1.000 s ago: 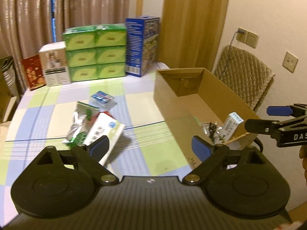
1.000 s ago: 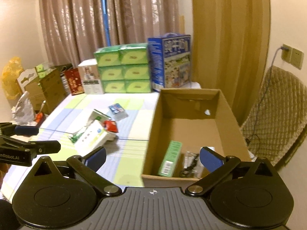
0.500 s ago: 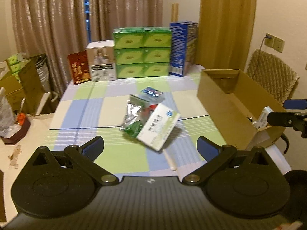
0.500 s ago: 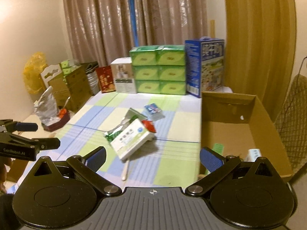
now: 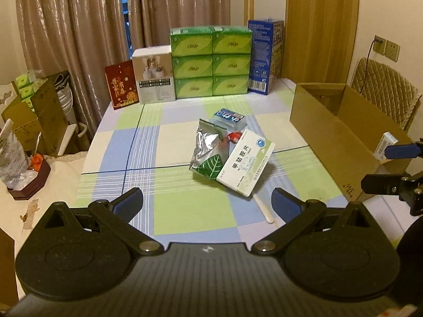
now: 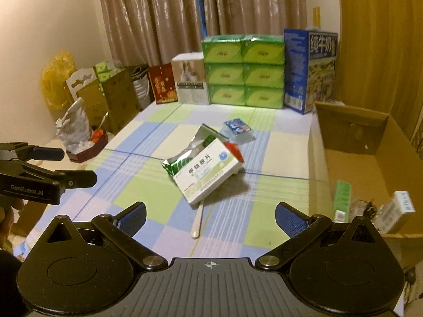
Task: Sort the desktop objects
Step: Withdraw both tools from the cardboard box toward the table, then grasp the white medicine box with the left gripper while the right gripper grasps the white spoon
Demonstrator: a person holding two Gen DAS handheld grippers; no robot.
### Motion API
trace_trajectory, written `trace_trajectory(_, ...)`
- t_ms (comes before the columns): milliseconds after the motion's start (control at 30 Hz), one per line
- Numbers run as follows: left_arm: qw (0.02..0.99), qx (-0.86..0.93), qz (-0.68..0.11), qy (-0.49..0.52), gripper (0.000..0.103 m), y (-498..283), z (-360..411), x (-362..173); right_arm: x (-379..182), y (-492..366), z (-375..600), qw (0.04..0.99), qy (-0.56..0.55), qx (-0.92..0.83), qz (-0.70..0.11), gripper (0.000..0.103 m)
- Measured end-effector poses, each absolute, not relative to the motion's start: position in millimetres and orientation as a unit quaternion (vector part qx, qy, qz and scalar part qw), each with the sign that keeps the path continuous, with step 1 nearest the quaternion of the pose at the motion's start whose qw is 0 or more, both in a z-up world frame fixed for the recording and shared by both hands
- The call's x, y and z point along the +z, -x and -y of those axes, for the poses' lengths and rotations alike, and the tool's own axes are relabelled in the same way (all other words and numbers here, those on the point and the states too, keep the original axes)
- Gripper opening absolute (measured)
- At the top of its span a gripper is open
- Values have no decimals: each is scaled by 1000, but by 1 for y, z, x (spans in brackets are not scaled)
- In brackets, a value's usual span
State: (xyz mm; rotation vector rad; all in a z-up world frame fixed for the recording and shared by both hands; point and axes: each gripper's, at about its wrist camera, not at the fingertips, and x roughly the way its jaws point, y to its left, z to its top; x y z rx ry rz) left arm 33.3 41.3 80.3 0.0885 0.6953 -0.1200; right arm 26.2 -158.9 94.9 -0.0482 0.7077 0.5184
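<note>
Leaning on a foil pouch [image 5: 207,150], the medicine box [image 5: 246,166].

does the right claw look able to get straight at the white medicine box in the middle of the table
Probably yes. The right claw is open and empty, and the white medicine box lies tilted on top of the pile ahead of it, with only bare checked tablecloth between them. The brown cardboard box stands off to its right.
</note>
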Motion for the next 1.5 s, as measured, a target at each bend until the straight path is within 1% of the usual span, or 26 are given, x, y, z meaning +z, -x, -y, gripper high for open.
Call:
trace_trajectory(367, 931, -101, -347, -49, 101, -85, -47, 28, 45, -87, 142, 902, 10, 231, -364, 100)
trace_trajectory(433, 928, -114, -349, -56, 101, -96, -43, 16, 38, -99, 142, 903, 11, 227, -365, 97)
trace_trajectory(500, 925, -124, -353, -69, 101, -107, -38, 4, 31, -112, 143, 902, 11, 224, -370, 90)
trace_trajectory(633, 918, -141, -360, -87, 101, -125, -28, -16, 24, -128, 144, 904, 15, 211, -372, 86)
trace_trajectory(700, 915, -156, -362, -88, 101, -135, -24, -22, 20, -136, 145, 903, 10, 206, -377, 81)
trace_trajectory(833, 912, -187, -353, -97, 100, -153, -14, -28, 20, -145, 140, 902, 17, 201, -381, 75)
trace_trajectory(967, 906, -213, -344, -125, 96, -168, -1, -35, 17, -153, 136, 903, 28, 195, -383, 73)
trace_trajectory(1200, 898, -237, -339, -152, 93, -187, 16, -49, 17, -158, 141, 902, 22, 181, -391, 72)
trace_trajectory(1300, 896, -241, -340, -152, 90, -196, 22, -52, 19, -159, 143, 903, 18, 178, -390, 72)
trace_trajectory(1333, 896, -240, -342, -153, 88, -199, 24, -54, 19, -159, 143, 904, 17, 177, -390, 72)
trace_trajectory(1433, 892, -240, -348, -158, 79, -206, 29, -60, 19, -159, 143, 904, 18, 175, -390, 72)
trace_trajectory(1500, 890, -243, -352, -159, 76, -209, 31, -64, 18, -160, 143, 903, 19, 175, -391, 72)
